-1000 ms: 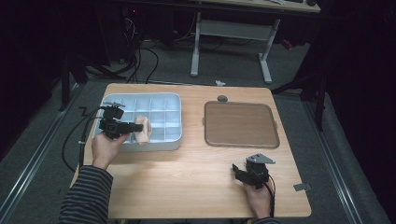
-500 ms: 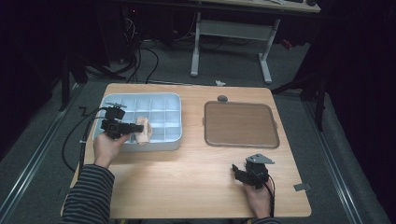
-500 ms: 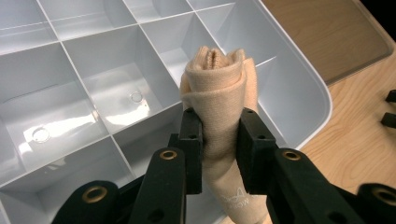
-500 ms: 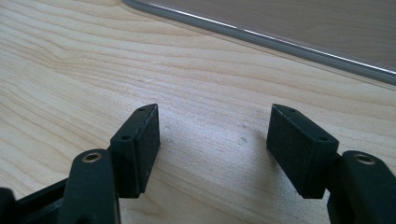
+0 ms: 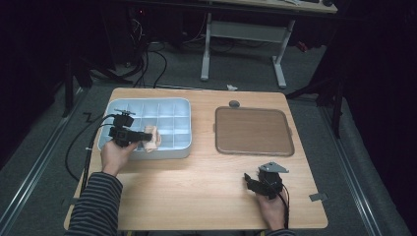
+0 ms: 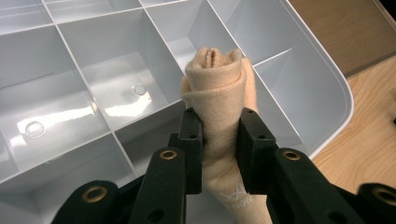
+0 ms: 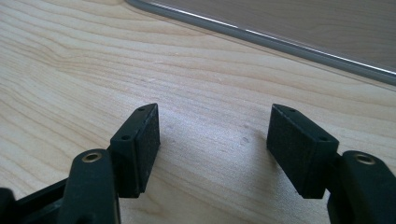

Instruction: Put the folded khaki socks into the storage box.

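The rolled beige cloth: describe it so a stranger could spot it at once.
Find the pale blue divided tray on the table's left half. Over its near compartments, the left hand-held gripper clamps the rolled beige cloth, the only soft, tan thing among bare plastic cells.

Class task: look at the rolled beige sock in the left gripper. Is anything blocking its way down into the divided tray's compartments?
Nothing visible. The left gripper holds the rolled sock over the grey divided tray, and the compartments beneath look empty; only the thin divider walls cross below it.

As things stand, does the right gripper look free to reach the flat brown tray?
Probably yes: the right gripper has open, empty jaws, and bare wooden tabletop lies between it and the flat brown tray.
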Demonstrator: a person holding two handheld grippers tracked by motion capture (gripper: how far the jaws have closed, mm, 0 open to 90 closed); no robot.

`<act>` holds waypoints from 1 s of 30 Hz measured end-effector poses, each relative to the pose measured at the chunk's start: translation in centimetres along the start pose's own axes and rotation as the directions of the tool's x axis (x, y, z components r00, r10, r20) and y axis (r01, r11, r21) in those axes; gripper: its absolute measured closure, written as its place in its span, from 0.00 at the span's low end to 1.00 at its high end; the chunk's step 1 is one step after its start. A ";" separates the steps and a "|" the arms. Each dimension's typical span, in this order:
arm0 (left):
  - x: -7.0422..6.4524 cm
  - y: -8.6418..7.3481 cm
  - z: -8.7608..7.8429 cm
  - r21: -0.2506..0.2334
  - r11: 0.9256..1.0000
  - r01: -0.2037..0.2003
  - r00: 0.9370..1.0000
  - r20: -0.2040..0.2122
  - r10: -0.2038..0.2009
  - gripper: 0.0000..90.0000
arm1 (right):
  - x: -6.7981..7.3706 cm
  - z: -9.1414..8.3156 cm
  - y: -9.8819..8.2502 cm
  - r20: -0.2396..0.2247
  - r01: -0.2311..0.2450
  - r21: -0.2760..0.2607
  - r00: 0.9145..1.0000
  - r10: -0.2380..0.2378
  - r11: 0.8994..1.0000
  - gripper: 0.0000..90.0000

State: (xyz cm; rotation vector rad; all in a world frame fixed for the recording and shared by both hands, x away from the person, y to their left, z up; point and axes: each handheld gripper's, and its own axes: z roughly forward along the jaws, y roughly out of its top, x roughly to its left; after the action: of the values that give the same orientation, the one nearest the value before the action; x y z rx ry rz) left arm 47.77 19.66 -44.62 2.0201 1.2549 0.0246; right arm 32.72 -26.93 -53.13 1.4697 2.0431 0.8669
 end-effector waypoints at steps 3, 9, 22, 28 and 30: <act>-0.2 -0.2 0.3 0.015 0.999 -0.031 0.999 -0.030 0.031 0.82 | 0.0 0.0 0.0 0.000 0.000 0.000 1.000 0.000 1.000 0.39; 0.3 -0.5 0.4 0.006 1.000 -0.011 1.000 -0.017 0.011 0.82 | 0.0 0.0 0.0 0.001 0.000 0.000 1.000 0.000 1.000 0.39; 0.8 -0.7 0.7 0.018 1.000 -0.006 1.000 -0.026 0.006 0.82 | 0.0 0.0 0.0 0.002 0.000 0.000 1.000 0.000 1.000 0.39; 0.9 -0.7 0.8 0.034 0.999 -0.007 0.999 -0.034 0.008 0.82 | 0.0 0.0 0.0 0.001 0.000 0.000 1.000 0.000 1.000 0.38; 0.8 -0.7 0.8 0.035 0.999 -0.019 0.999 -0.044 0.021 0.82 | 0.0 0.0 0.0 0.002 0.000 0.000 1.000 0.000 1.000 0.39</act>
State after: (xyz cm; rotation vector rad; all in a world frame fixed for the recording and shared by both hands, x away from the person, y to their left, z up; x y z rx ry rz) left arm 47.93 20.02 -45.93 2.0717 1.2706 0.0578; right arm 32.71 -26.89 -53.13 1.4700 2.0421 0.8645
